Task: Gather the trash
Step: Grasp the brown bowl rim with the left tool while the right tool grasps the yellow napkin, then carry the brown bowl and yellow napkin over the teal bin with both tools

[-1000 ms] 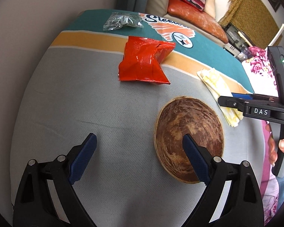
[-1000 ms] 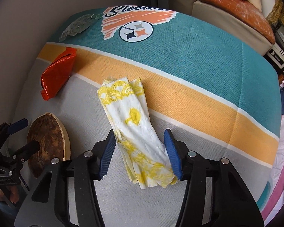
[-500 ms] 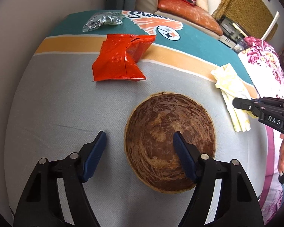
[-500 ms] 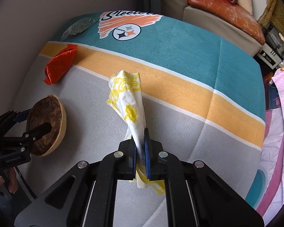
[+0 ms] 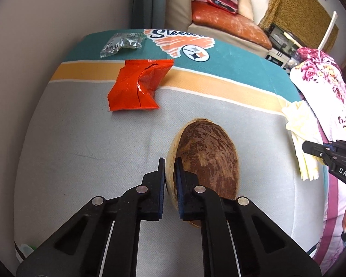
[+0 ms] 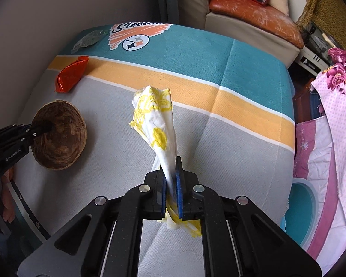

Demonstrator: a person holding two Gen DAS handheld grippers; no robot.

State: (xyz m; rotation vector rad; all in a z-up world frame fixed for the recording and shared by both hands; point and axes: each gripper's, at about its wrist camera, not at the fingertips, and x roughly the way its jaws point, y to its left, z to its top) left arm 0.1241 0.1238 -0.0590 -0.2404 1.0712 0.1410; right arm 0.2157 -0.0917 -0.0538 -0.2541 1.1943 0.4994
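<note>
The left claw (image 5: 170,175) pinches the near rim of a brown coconut-shell bowl (image 5: 210,159), its blue pads closed on either side of the pale edge, tipping the bowl up on its side over the grey band of a striped Steelers towel (image 5: 85,152). In the right wrist view, the same bowl (image 6: 58,136) sits at the left of the towel with the black finger of the left claw reaching over its rim.

The right claw (image 6: 171,177) is pressed together on a white-and-yellow paper napkin (image 6: 158,124), which rises crumpled from between the pads and stands above the grey band, its lower end trailing beneath the claw. From the left wrist camera, the napkin (image 5: 299,124) shows at the right edge of the towel, beside a pink floral cloth (image 5: 329,85).

A crumpled orange snack wrapper (image 5: 137,86) lies flat across the orange and grey bands, well apart from the bowl. Farther back, a clear plastic wrapper (image 5: 121,43) rests on the teal band just beside the team logo. A sofa with an orange cushion (image 6: 253,13) stands behind.
</note>
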